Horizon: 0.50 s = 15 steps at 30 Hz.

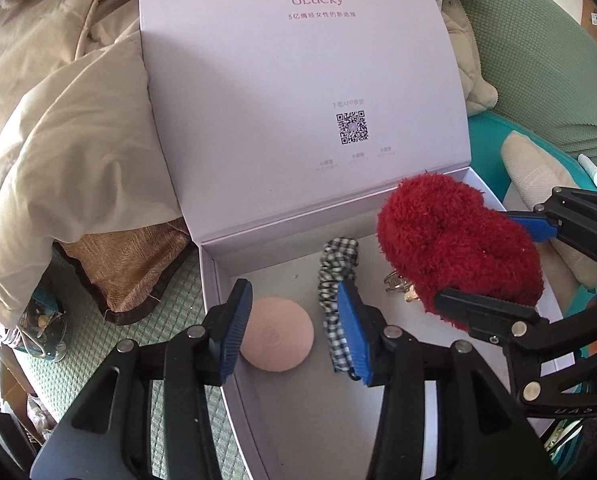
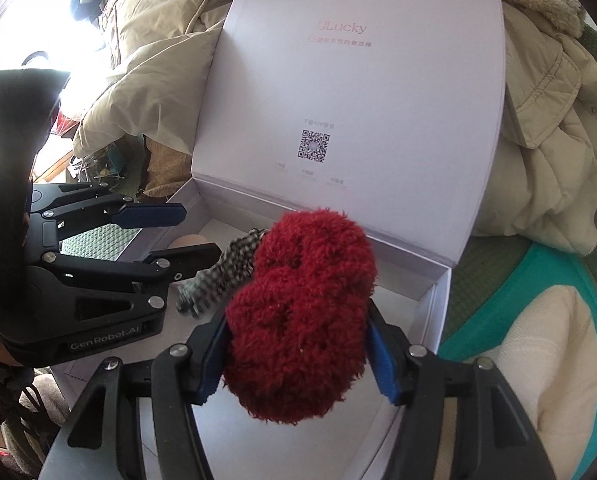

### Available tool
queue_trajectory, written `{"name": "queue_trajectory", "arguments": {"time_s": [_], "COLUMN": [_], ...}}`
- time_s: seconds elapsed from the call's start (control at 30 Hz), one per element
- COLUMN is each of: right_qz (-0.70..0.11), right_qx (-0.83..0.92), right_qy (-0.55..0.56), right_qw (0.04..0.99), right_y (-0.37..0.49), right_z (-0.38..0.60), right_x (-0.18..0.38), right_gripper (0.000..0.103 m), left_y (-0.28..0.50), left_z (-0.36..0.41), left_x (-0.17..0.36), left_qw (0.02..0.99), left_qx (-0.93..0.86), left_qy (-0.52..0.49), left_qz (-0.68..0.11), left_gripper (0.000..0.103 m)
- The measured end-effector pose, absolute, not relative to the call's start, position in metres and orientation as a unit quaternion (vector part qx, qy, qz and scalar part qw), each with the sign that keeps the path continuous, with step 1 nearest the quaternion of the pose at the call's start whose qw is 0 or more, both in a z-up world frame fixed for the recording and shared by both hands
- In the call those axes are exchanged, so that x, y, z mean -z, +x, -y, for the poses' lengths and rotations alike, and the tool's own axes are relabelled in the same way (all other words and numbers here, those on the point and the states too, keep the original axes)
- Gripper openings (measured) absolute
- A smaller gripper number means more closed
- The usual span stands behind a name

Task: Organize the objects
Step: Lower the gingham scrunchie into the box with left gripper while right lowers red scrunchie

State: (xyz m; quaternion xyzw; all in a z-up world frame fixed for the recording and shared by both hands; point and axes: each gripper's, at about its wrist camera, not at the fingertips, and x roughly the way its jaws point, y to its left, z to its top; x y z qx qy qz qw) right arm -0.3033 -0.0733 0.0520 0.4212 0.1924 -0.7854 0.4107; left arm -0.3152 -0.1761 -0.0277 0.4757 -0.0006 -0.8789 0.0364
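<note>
Right tongs (image 2: pixel 298 344): clamped on red fuzzy scrunchie (image 2: pixel 298 312), above open box (image 2: pixel 438 300).
Left tongs (image 1: pixel 294 332): apart, empty, over pink puff (image 1: pixel 278 334).

— What's in the open white box (image 1: pixel 214 276)?
— A round beige pad (image 1: pixel 276 334) lying flat, a checkered scrunchie (image 1: pixel 332 276) beside it, and a gold clip (image 1: pixel 396 282).
— The fluffy red scrunchie (image 2: pixel 298 312)?
— Squeezed, above the box.
</note>
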Motion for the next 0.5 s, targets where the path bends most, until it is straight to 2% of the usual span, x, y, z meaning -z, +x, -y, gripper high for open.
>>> {"name": "queue_trajectory", "arguments": {"time_s": [0.5], "right_qz": [-0.180], "right_qx": [0.807], "right_qy": [0.384], "right_qw": [0.411], "right_y": [-0.287], "right_z": [0.054], "right_x": [-0.098], "right_gripper": [0.062], "left_y": [-0.304], "left_z": [0.151], "left_x": [-0.029], "left_qw": [0.049], "left_qx": [0.895], "left_qy": [0.444], "left_qz": [0.001], "left_gripper": [0.047]}}
